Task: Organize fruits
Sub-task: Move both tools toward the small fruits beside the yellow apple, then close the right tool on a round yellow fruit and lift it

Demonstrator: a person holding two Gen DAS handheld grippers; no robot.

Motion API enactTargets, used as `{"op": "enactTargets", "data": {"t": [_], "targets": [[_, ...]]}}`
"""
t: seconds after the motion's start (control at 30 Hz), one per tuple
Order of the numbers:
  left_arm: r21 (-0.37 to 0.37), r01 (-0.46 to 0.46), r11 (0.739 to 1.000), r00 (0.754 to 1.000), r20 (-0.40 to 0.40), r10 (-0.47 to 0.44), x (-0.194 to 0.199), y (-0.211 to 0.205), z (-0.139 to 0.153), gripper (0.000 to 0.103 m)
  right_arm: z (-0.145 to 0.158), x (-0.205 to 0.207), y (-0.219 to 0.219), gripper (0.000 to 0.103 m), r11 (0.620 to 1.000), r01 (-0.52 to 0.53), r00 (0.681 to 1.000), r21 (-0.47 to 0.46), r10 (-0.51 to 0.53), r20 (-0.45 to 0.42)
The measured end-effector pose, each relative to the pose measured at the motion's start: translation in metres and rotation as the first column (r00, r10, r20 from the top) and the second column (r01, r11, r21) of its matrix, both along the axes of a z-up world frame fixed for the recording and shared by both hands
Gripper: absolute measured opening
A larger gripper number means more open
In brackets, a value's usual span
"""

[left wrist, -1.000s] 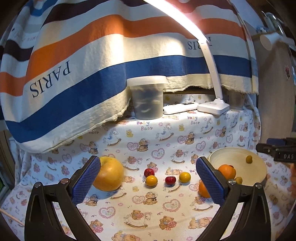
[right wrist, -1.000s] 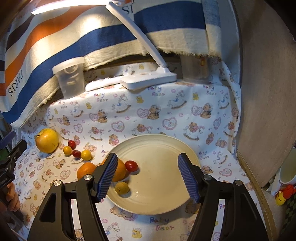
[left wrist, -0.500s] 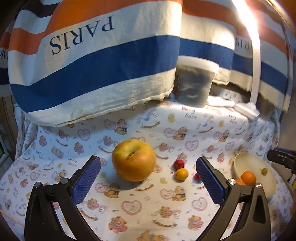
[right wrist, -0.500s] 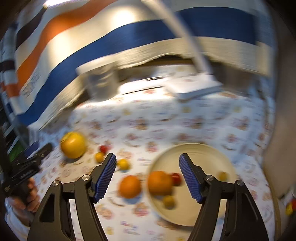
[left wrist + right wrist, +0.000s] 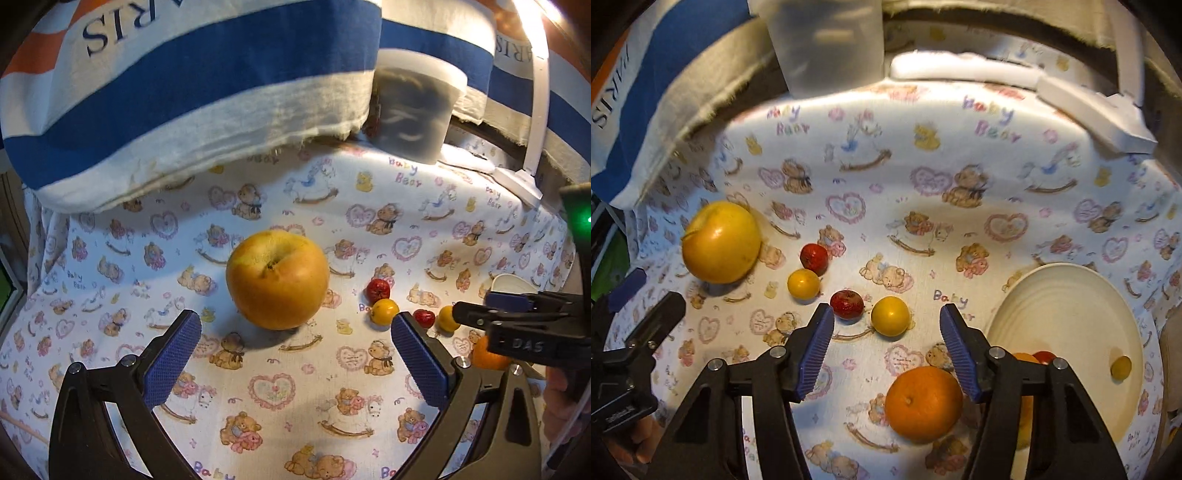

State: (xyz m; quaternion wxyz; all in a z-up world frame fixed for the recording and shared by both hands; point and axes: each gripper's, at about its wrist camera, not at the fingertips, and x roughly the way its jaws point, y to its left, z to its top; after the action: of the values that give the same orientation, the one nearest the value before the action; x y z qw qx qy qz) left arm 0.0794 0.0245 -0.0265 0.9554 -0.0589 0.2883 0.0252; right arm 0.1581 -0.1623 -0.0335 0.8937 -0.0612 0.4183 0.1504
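Left wrist view puts the big yellow apple (image 5: 277, 279) dead ahead of me at twelve o'clock, resting on the bear-print cloth (image 5: 280, 391) just beyond my left gripper (image 5: 295, 358), whose blue pads are spread wide with nothing between them. Off at two o'clock from the apple I see a row of small fruits: a red one (image 5: 378, 290), a yellow one (image 5: 385, 312), another red one (image 5: 423, 318) and another yellow one (image 5: 448, 318), part hidden by my right pad.

From the right wrist view, my right gripper (image 5: 886, 349) is also spread and empty, and a small yellow fruit (image 5: 890, 316) lies just past its tips at twelve o'clock, with a red fruit (image 5: 847, 304) touching or nearly touching the left pad at eleven. An orange (image 5: 923, 403) lies on the cloth low between the fingers, toward the right one. The cream plate (image 5: 1082, 306) sits at three o'clock, holding a small yellow fruit (image 5: 1121, 367); more fruit on it is hidden behind my right finger. A lidded tub (image 5: 415, 114) and a white lamp base (image 5: 517, 184) stand at the far edge under the striped cloth (image 5: 207, 81).
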Motion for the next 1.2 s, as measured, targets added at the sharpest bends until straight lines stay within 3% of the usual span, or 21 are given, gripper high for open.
{"op": "enactTargets", "data": {"t": [0.4, 0.47, 0.7, 0.87, 1.03, 1.2], "targets": [[-0.045, 0.012, 0.999, 1.000, 0.006, -0.011, 0.000, 0.003, 0.005, 0.102, -0.027, 0.017, 0.014, 0.045, 0.998, 0.028, 0.998, -0.054, -0.031, -0.047], [-0.043, 0.009, 0.999, 1.000, 0.010, -0.009, -0.001, 0.003, 0.005, 0.102, -0.032, 0.019, 0.016, 0.038, 0.998, 0.026, 0.997, -0.054, -0.029, -0.065], [-0.055, 0.014, 0.998, 1.000, 0.019, -0.013, -0.003, 0.003, 0.007, 0.102, -0.043, 0.024, 0.012, 0.029, 0.997, 0.063, 0.996, -0.050, -0.065, -0.053], [-0.044, 0.017, 0.999, 0.999, 0.044, -0.015, -0.007, 0.000, 0.011, 0.102, -0.025, 0.001, -0.003, 0.029, 0.998, 0.037, 0.995, 0.044, -0.041, 0.094], [-0.037, 0.015, 0.999, 0.998, 0.058, -0.012, -0.008, -0.002, 0.012, 0.102, -0.004, -0.038, -0.021, 0.029, 0.995, 0.023, 0.945, 0.094, -0.052, 0.323], [-0.035, 0.044, 0.998, 0.998, 0.048, -0.043, -0.009, -0.008, 0.011, 0.097, 0.008, -0.052, -0.036, 0.029, 0.987, 0.058, 0.908, 0.152, -0.116, 0.403]]}}
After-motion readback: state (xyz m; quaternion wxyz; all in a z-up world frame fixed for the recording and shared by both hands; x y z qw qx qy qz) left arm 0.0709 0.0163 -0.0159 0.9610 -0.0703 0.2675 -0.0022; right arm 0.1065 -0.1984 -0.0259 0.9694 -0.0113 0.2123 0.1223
